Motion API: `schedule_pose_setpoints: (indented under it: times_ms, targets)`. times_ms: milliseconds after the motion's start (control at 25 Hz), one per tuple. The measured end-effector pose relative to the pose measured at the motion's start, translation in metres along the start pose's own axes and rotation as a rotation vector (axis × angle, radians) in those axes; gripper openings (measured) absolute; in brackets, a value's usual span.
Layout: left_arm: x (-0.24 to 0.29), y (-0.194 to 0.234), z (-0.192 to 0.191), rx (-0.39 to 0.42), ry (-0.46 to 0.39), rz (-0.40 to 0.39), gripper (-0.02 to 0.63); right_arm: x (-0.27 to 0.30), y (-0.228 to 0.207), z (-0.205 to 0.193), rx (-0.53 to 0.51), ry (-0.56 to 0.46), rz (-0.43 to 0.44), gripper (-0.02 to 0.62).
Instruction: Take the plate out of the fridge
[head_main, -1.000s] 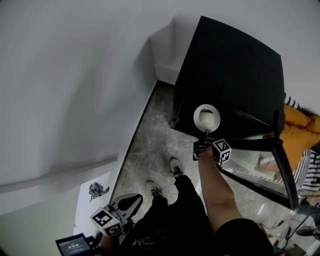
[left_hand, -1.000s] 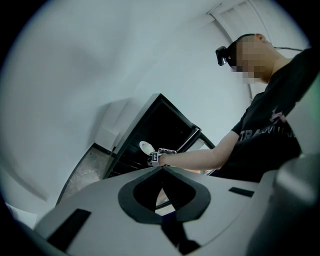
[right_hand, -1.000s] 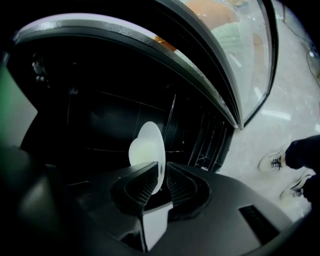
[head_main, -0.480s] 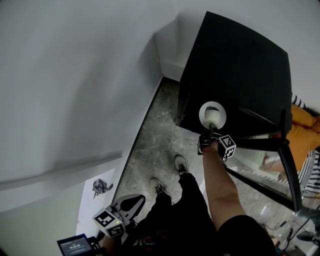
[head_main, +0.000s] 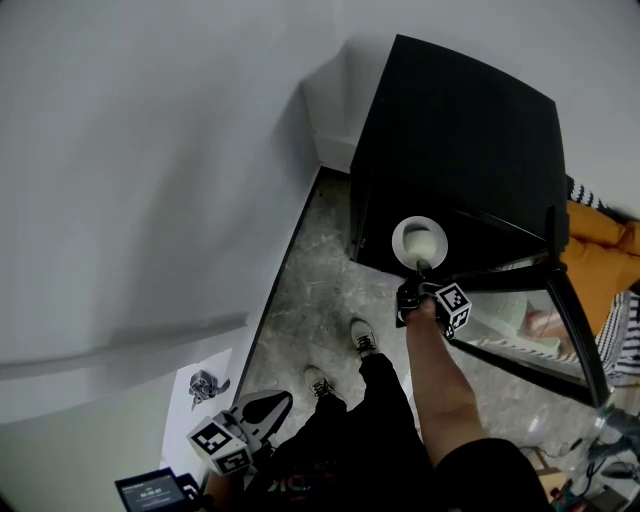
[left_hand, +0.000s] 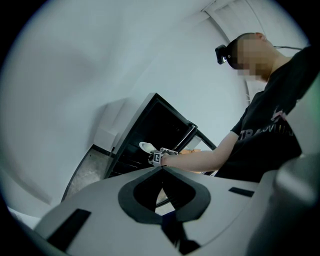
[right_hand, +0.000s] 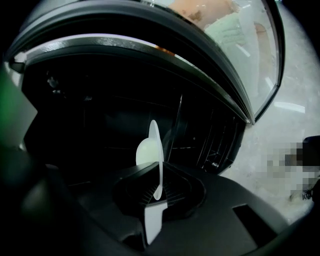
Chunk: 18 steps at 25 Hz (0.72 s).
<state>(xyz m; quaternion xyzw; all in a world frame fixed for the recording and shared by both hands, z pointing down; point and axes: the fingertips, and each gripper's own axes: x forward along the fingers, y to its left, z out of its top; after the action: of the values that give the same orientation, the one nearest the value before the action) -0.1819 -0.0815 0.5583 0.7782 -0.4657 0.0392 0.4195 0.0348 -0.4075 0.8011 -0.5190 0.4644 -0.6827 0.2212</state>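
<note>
A small white plate (head_main: 418, 240) stands on edge at the mouth of the black fridge (head_main: 460, 130). My right gripper (head_main: 419, 266) holds its near rim. In the right gripper view the plate (right_hand: 152, 145) rises edge-on from between the jaws of the right gripper (right_hand: 159, 176), which have just been closing on the rim; the dark fridge interior (right_hand: 100, 115) lies behind it. My left gripper (head_main: 262, 405) hangs low by the person's leg, jaws together, nothing held. From the left gripper (left_hand: 162, 168) the plate (left_hand: 146, 146) shows far off.
The fridge's glass door (head_main: 560, 310) stands swung open to the right. Grey marbled floor (head_main: 310, 270) runs along the white wall. The person's shoes (head_main: 362, 338) stand before the fridge. A sheet with a small metal object (head_main: 205, 385) lies at the lower left. Orange cloth (head_main: 600, 250) is at the right.
The right gripper and the plate have shifted only slightly at the fridge opening. The left gripper has stayed where it was.
</note>
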Motion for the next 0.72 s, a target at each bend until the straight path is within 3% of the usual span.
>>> schedule_pose_setpoints:
  times_ms: [400,560,720]
  targets:
    - [-0.013,-0.015,0.002,0.102,-0.073,-0.108,0.0,-0.069,0.034,-0.03,-0.106,0.081,0.147,0.018]
    - [-0.02,-0.021,-0.004,0.159,-0.063,-0.146,0.0,-0.116,0.059,-0.038,-0.157,0.122,0.23,0.018]
    - [-0.026,-0.033,-0.009,0.199,-0.053,-0.187,0.0,-0.167,0.084,-0.048,-0.149,0.138,0.248,0.018]
